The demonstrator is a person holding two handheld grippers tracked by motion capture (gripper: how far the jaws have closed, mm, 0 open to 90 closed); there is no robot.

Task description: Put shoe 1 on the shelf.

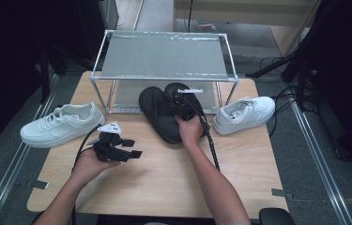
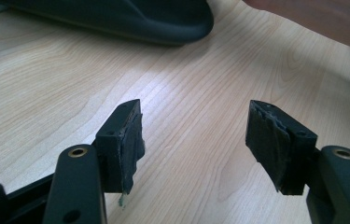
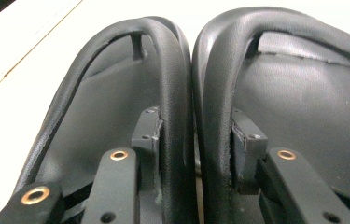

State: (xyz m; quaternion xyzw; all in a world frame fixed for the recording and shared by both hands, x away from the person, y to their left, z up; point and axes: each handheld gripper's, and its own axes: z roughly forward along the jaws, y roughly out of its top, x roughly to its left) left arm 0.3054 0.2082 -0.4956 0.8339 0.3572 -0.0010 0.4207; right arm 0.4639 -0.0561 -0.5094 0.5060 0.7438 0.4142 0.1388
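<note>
Two black slippers (image 1: 157, 115) lie side by side on the wooden table (image 1: 164, 178), in front of a metal rack. My right gripper (image 1: 181, 101) reaches into them from the near side. In the right gripper view its jaws (image 3: 196, 135) straddle the two adjoining side walls, one jaw inside the left slipper (image 3: 112, 93) and one inside the right slipper (image 3: 303, 93). The pads lie beside the walls without squeezing them, and a thin slit stays between the slippers. My left gripper (image 1: 133, 147) hovers low over the table at the left, open, with bare wood between its jaws (image 2: 193, 135).
A white sneaker (image 1: 61, 124) lies at the table's left edge and another (image 1: 244, 115) at the right. The metal rack (image 1: 164, 56) with a grey shelf stands at the back. One slipper's toe (image 2: 130, 18) lies ahead of the left gripper.
</note>
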